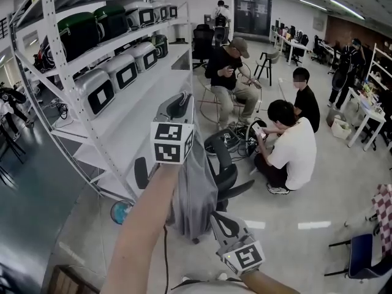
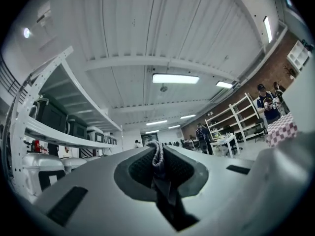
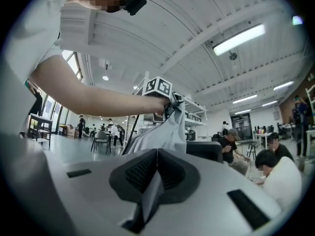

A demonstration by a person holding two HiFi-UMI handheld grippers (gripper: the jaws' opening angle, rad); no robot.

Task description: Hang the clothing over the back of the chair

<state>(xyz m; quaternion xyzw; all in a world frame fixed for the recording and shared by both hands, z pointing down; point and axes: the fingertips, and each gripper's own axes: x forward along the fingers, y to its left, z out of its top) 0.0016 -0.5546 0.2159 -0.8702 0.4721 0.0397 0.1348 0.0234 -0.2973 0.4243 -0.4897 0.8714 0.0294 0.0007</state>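
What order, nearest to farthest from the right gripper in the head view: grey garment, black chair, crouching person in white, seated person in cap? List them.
1. grey garment, held in the jaws of the right gripper.
2. black chair, just behind it.
3. crouching person in white, to the right.
4. seated person in cap, far back.

Bright, even light from ceiling strip lamps (image 2: 175, 78), faint shadows, pale streaks of glare on the glossy floor (image 1: 334, 185), strong fisheye bending with black corners in both gripper views, left claw (image 2: 158, 149) blurred close to the lens, distance sharp.
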